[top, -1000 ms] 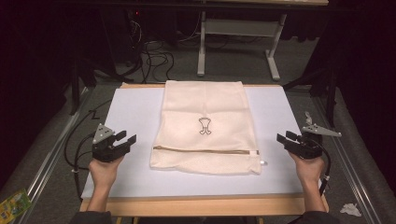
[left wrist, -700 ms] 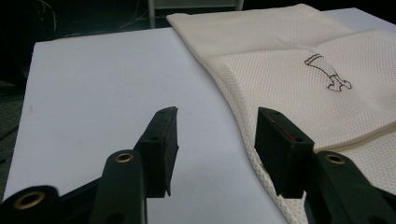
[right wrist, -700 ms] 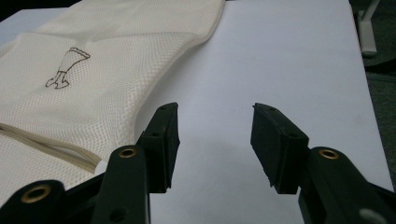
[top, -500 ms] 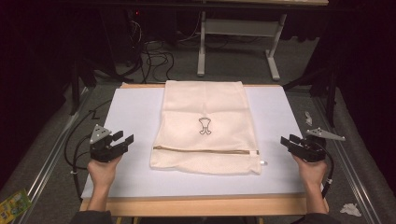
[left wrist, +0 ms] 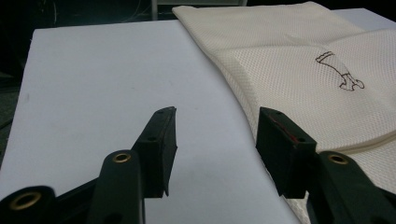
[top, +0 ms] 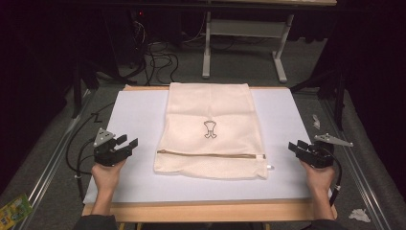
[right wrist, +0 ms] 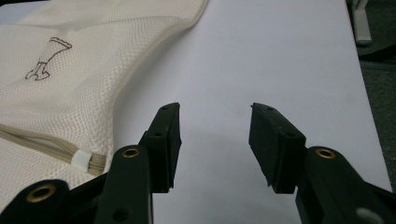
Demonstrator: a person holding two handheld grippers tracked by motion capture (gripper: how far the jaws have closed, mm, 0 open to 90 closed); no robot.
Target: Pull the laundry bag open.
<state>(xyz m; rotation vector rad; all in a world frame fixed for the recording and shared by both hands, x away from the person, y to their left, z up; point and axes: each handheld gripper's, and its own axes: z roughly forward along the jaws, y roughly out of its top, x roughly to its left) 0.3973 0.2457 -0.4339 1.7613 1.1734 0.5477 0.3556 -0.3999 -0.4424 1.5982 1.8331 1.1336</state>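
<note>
Since a second ago the right gripper (top: 298, 147) has backed off a bit from the mesh laundry bag (top: 210, 129), and the left gripper (top: 125, 143) has just been opening — nothing between either's jaws. Bag lies flat mid-mat (top: 134, 115), grippers at either side. Looks like pre-grasp; next, reach in for the bag's edges.

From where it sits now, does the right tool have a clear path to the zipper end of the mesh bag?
Probably yes. The right tool is open and empty, and bare white mat lies between it and the zipper end of the mesh bag.
</note>
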